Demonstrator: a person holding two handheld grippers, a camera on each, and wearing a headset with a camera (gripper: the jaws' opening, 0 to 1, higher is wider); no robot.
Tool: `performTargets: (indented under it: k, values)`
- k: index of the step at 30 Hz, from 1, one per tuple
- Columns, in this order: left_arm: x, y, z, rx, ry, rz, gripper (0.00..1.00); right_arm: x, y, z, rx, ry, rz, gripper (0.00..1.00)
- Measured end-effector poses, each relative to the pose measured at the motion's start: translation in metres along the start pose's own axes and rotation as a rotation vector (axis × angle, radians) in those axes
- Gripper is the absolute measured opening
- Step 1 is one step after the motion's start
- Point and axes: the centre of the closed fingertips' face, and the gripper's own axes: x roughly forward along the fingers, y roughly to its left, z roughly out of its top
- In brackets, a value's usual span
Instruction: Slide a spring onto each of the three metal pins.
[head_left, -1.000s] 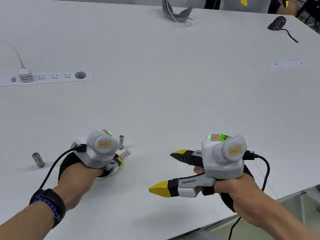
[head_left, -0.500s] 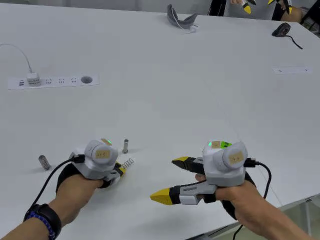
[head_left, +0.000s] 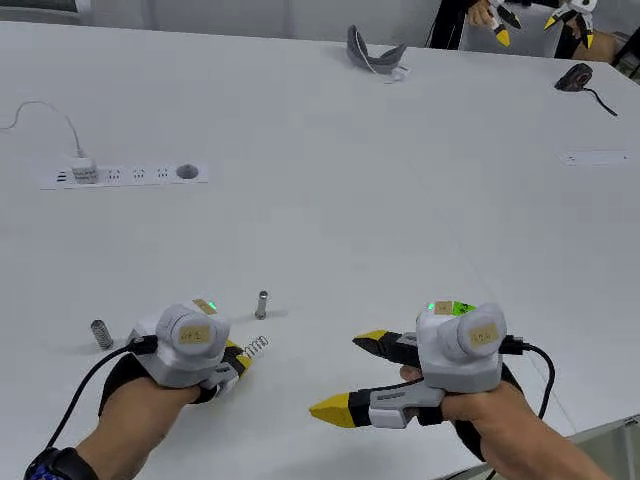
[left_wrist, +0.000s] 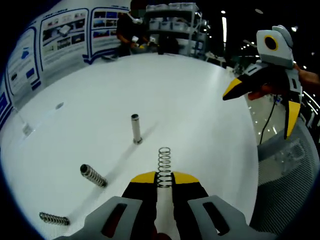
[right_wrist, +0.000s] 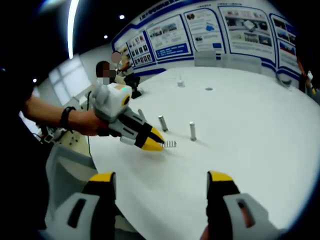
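Lower left in the head view, the left tool (head_left: 241, 358) clamps a spring (head_left: 257, 347) near a bare pin (head_left: 261, 304); the right tool (head_left: 348, 375) gapes empty. Left gripper view: a second pin (left_wrist: 93, 175), lower left, seems already sleeved. Right gripper view: both pins mid-frame; two fittings probably remain.

L gripper (head_left: 240, 358): held low over bench by L hand (head_left: 150, 395), jaws closed on spring (left_wrist: 164, 162), tips pointed fwd-right. R gripper (head_left: 350, 375): held by R hand (head_left: 480, 398), jaws spread wide, nothing gripped, tips pointed left twd L gripper.
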Motion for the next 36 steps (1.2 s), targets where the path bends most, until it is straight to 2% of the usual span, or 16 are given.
performTargets:
  k: [8, 14, 23, 28, 36]
  values:
    - [-0.020, 0.000, -0.002, -0.027, -0.034, 0.009, 0.10, 0.001, 0.004, 0.000, 0.003, -0.004, 0.010, 0.76]
    - [-0.035, 0.000, -0.003, -0.025, -0.050, 0.019, 0.10, 0.006, 0.010, 0.000, 0.001, 0.000, 0.022, 0.75]
    - [-0.056, 0.005, 0.001, -0.023, -0.077, 0.037, 0.10, 0.012, 0.018, 0.008, -0.005, -0.009, 0.046, 0.74]
    - [-0.066, 0.007, -0.002, -0.042, -0.090, 0.051, 0.10, 0.017, 0.021, 0.012, 0.000, -0.016, 0.057, 0.74]
    - [-0.087, -0.001, -0.004, -0.047, -0.109, 0.059, 0.10, 0.027, 0.030, 0.018, 0.005, -0.023, 0.088, 0.73]
